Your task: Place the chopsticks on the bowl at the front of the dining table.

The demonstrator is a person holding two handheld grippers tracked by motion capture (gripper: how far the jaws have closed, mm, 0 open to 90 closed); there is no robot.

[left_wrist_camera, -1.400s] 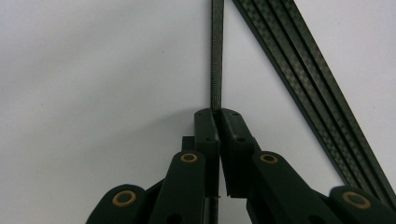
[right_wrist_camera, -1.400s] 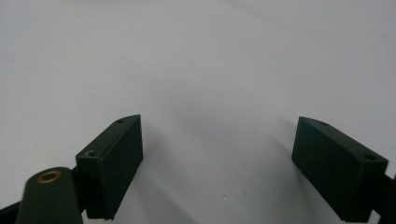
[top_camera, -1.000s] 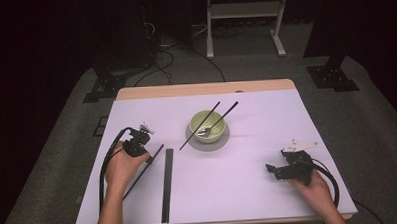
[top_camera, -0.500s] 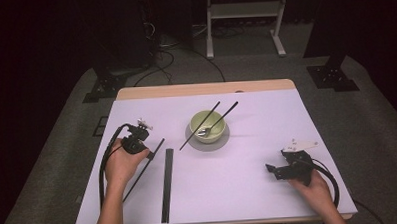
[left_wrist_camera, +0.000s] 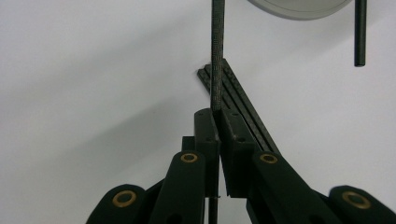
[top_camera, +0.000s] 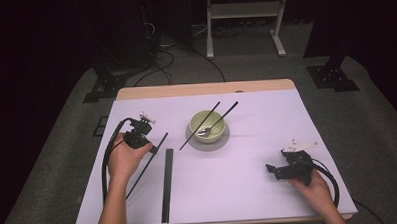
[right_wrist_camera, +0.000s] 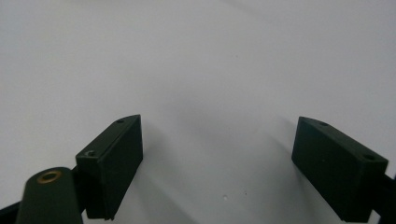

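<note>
While the left hand-held gripper (left_wrist_camera: 216,123) pinches a thin black chopstick (top_camera: 147,164) at the left of the frame, its jaws are pressed tight on it. Just beside it lies a flat black strip (top_camera: 167,185) on the white bench (top_camera: 248,160). Up in the middle sits a green bowl (top_camera: 208,126) with a spoon (top_camera: 204,131) inside and two more chopsticks (top_camera: 201,124) across it. Low at the right, the right hand-held gripper (right_wrist_camera: 217,163) is spread wide, holding nothing

The left tool (left_wrist_camera: 218,116) is clamped on a thin black rod (left_wrist_camera: 217,51), while the right tool (right_wrist_camera: 217,163) rests low with jaws spread wide.
</note>
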